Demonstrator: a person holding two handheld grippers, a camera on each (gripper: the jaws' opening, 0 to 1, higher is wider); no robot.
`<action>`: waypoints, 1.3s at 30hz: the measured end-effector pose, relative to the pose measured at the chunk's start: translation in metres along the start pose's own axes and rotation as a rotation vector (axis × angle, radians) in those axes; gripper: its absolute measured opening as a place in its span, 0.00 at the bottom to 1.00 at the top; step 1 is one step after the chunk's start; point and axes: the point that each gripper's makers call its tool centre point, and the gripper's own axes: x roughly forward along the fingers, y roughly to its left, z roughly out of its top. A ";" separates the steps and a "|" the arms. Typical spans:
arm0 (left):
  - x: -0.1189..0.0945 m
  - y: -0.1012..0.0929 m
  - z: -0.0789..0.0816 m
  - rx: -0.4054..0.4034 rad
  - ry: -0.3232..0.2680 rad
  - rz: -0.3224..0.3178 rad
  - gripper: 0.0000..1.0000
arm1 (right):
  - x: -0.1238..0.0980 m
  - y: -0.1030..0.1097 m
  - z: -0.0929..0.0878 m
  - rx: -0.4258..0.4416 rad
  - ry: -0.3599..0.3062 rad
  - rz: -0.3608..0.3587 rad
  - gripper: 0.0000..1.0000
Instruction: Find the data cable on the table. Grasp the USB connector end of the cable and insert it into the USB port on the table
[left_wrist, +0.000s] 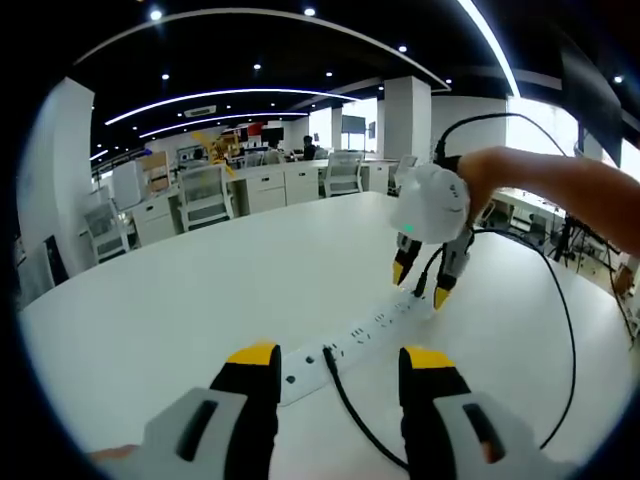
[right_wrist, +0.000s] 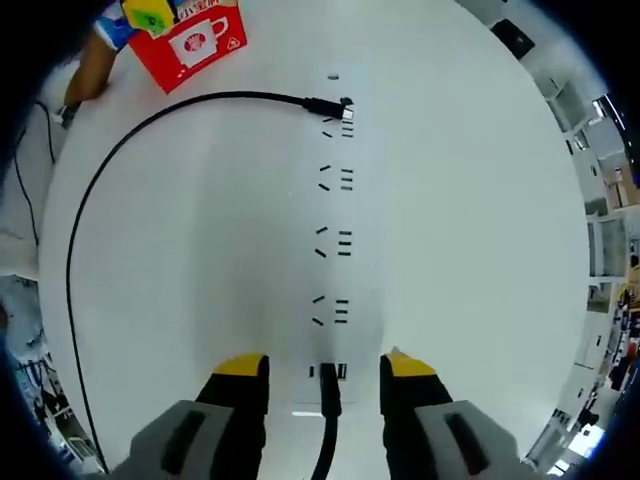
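Note:
A long white power strip (left_wrist: 385, 322) (right_wrist: 333, 270) lies on the white table (left_wrist: 180, 290). In the right gripper view a black data cable (right_wrist: 327, 440) runs up between my right gripper's (right_wrist: 324, 366) yellow-tipped jaws. Its connector (right_wrist: 328, 380) meets the strip at the small USB slots; how deep it sits is unclear. The jaws stand apart on either side of it, open. From the left gripper view, that right gripper (left_wrist: 421, 284) hangs over the strip's far end. My left gripper (left_wrist: 340, 357) is open near the other end, where a second black cable (left_wrist: 345, 395) (right_wrist: 150, 125) is plugged in.
A red box (right_wrist: 190, 42) stands on the table beyond the strip, beside a person's arm (right_wrist: 92, 68). Another arm (left_wrist: 560, 185) holds the right gripper, and a thin black wire (left_wrist: 568, 320) loops over the table to its right. Desks and chairs (left_wrist: 205, 195) stand behind.

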 end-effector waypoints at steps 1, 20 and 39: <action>0.000 0.000 0.000 0.000 0.000 0.000 0.47 | 0.000 -0.001 0.000 -0.002 0.005 -0.006 0.54; 0.000 0.001 0.000 -0.001 -0.001 -0.001 0.47 | -0.018 0.007 -0.004 0.013 0.014 -0.013 0.56; 0.000 0.001 0.000 -0.001 -0.002 -0.001 0.47 | -0.039 0.008 0.001 0.065 -0.079 -0.104 0.52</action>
